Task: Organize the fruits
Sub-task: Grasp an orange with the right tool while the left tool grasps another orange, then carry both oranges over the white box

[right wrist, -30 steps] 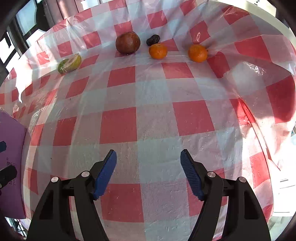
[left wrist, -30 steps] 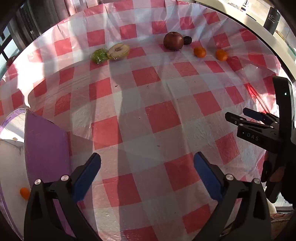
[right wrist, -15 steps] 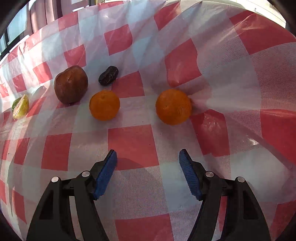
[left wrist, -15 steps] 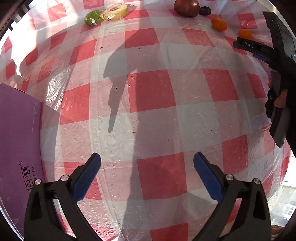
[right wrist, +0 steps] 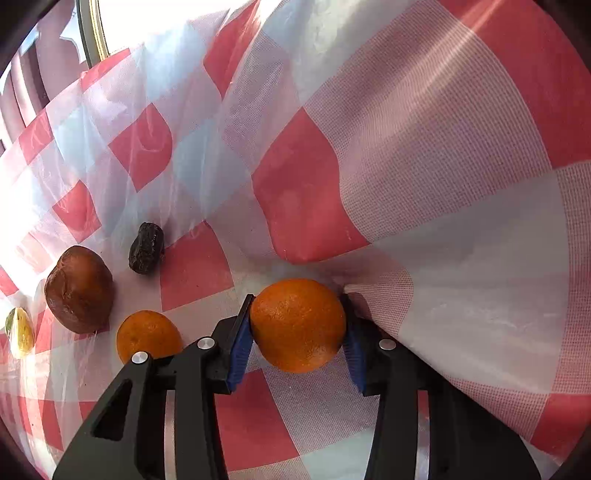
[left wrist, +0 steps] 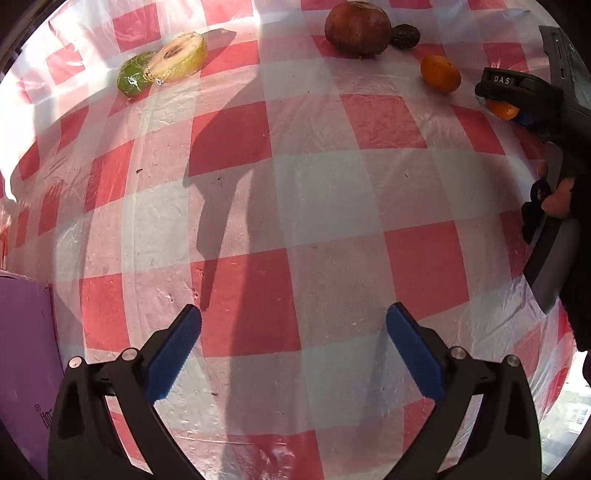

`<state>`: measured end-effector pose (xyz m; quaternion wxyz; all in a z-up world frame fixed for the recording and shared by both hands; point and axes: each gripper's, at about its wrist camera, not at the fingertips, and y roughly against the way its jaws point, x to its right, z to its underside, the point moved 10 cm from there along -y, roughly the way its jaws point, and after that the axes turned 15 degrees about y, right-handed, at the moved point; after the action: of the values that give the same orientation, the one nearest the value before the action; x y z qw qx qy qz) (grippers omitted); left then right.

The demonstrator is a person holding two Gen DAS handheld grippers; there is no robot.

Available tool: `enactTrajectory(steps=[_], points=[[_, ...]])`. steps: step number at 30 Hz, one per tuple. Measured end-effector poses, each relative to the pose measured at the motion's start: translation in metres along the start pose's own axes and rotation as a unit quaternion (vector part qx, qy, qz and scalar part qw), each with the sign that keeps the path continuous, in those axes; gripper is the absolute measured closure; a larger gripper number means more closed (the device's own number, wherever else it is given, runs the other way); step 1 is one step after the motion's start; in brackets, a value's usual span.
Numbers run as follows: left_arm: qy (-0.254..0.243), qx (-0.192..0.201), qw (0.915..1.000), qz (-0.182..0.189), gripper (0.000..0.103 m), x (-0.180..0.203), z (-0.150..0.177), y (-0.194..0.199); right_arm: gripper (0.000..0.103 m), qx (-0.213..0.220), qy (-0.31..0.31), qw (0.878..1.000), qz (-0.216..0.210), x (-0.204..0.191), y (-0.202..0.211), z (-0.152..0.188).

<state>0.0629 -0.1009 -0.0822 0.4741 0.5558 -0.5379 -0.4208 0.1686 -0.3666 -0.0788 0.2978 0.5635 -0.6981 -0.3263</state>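
My right gripper is shut on an orange mandarin at the far right of the checked table; both blue pads touch its sides. It also shows in the left wrist view, half hidden behind the right gripper. A second mandarin, a brown round fruit and a dark dried fruit lie to its left. A wrapped cut green-yellow fruit lies far left. My left gripper is open and empty above the cloth.
A purple box stands at the left edge of the left wrist view. The red-and-white cloth rises in a fold right behind the held mandarin. A window frame is beyond the table.
My right gripper moved forward to the right-hand mandarin and closed on it. My left gripper moved forward over the cloth and stayed open.
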Motion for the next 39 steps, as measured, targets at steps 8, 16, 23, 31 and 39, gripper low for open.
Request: enactTrajectory(steps=[8, 16, 23, 31, 39], points=[[-0.016, 0.041, 0.9975, 0.056, 0.004, 0.071, -0.089, -0.009, 0.06, -0.011, 0.07, 0.997, -0.038, -0.003, 0.058, 0.078], [-0.082, 0.101, 0.9883, 0.08, 0.014, 0.148, -0.161, -0.014, 0.059, -0.015, 0.102, 0.994, -0.046, -0.013, 0.095, 0.128], [-0.167, 0.133, 0.9718, 0.099, 0.063, 0.172, -0.166, -0.005, 0.059, -0.008, 0.091, 0.995, -0.033, -0.014, 0.096, 0.117], [-0.161, 0.134, 0.9688, 0.132, 0.063, 0.105, -0.114, 0.035, 0.059, -0.009, 0.09, 0.996, -0.017, -0.018, 0.1, 0.122], [-0.075, 0.085, 0.9856, 0.125, 0.063, -0.004, 0.036, 0.053, 0.059, -0.026, 0.085, 0.996, -0.025, -0.045, 0.108, 0.135]])
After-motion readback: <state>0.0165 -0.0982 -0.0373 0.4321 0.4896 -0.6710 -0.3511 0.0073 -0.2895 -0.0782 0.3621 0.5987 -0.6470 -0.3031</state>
